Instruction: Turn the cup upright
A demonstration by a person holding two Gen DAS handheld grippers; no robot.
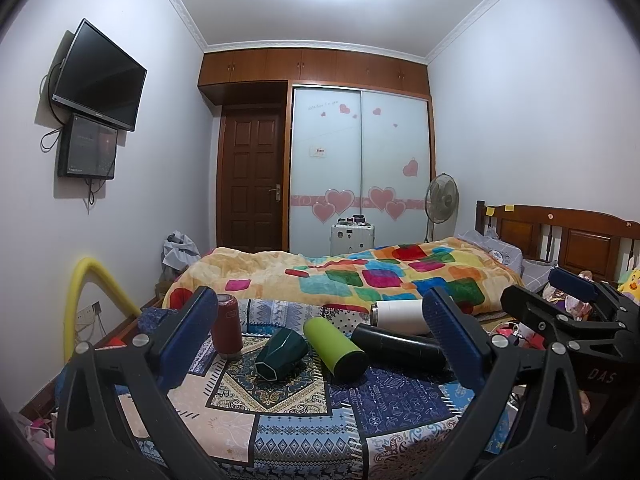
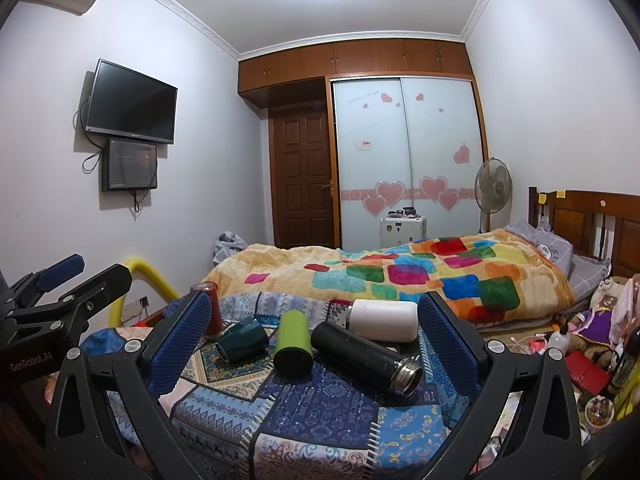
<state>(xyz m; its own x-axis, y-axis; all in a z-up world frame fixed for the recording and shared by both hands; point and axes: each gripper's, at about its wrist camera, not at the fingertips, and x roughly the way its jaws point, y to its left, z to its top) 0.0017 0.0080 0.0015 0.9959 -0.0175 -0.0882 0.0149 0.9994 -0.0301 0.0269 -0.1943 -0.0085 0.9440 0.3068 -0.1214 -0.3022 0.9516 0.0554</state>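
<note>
Four cups lie tipped on the patterned cloth; nothing is held yet, so pick one and line up.

The dark green faceted cup (image 1: 281, 354) lies on its side left of centre, its mouth toward you, with the lime green tumbler (image 1: 335, 348) touching or just beside it on the right, then the black flask (image 2: 366, 356) and, farther back, the white flask (image 2: 384, 319). The red bottle (image 1: 227, 326) at far left already stands upright. Your left gripper (image 1: 320, 336) and right gripper (image 2: 314, 338) both hover over the patterned cloth (image 1: 304, 428) with jaws spread wide and empty. I'd judge the green cup easiest for the left one: approach across its body, not along it, close mid-wall so it won't pivot out, lift clear of the tumbler before rotating, and set it down flat, since the cloth looks soft and may let it topple.
</note>
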